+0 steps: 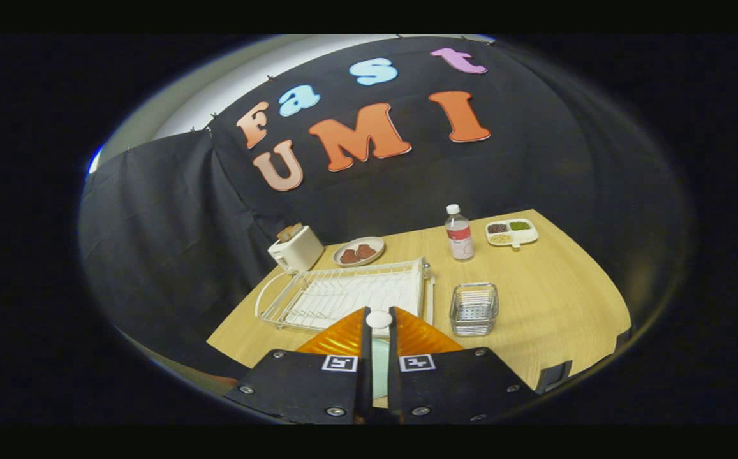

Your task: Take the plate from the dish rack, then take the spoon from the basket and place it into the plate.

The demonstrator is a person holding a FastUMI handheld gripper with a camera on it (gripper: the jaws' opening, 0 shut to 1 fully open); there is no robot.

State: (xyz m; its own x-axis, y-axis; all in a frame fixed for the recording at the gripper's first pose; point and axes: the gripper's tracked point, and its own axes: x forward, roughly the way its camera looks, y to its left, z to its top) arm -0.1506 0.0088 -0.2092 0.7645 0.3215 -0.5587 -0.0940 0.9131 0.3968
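The gripper is seen with its fingers drawn close together, pinching a white spoon whose rounded end shows at the fingertips. A pale green plate is glimpsed through the narrow gap between the fingers, below them. The white wire dish rack is taken as landmark on the wooden table: it lies just beyond the fingertips. The small wire basket is set just right of the rack. Behind the rack a toaster and a dish of brown pieces are placed; a capped bottle and a divided tray are found farther right.
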